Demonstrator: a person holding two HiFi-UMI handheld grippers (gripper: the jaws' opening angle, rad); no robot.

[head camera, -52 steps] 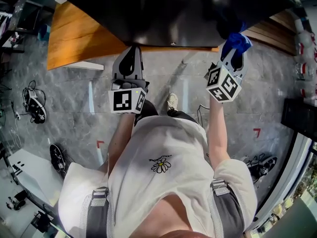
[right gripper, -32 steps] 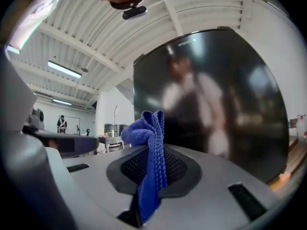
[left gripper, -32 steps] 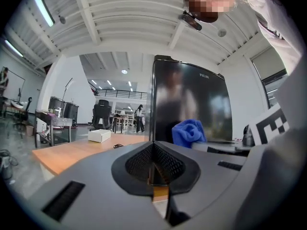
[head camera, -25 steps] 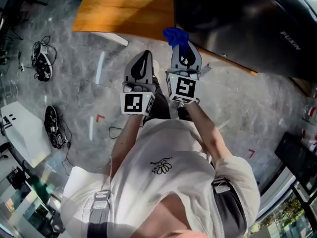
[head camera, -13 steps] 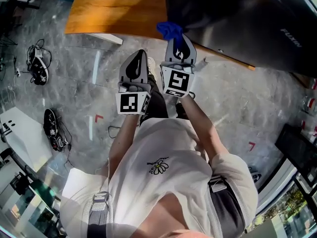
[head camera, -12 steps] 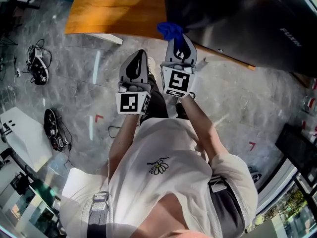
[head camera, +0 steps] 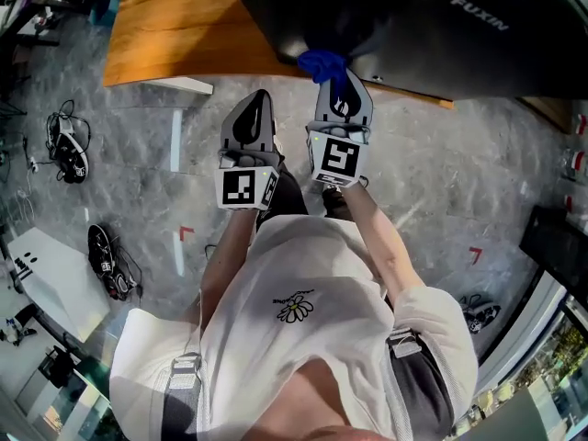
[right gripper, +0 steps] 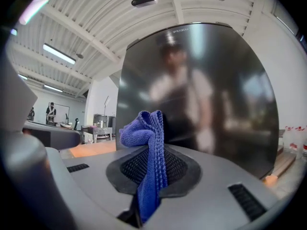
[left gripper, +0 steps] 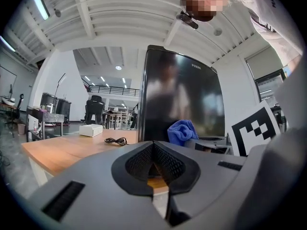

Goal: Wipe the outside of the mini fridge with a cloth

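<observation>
The black mini fridge (head camera: 395,21) stands on a wooden platform (head camera: 175,30); its glossy front fills the right gripper view (right gripper: 201,90) and shows in the left gripper view (left gripper: 182,99). My right gripper (head camera: 336,73) is shut on a blue cloth (head camera: 322,62), whose bunched end (right gripper: 146,128) sticks out past the jaws, close to the fridge's lower front near its left corner. My left gripper (head camera: 253,118) hangs beside it to the left, shut with nothing in it, away from the fridge. The cloth (left gripper: 183,130) also shows in the left gripper view.
A grey marble floor (head camera: 138,182) lies below. Shoes and cables (head camera: 69,150) lie at the left, another shoe (head camera: 108,263) lower left. A white box (left gripper: 91,130) and a cable (left gripper: 115,140) sit on the wooden platform. A dark cabinet (head camera: 560,246) stands at the right.
The right gripper with the cloth went from the fridge's right side to its left corner, and now sits closer against the fridge front. The left gripper stayed beside it, shut.
</observation>
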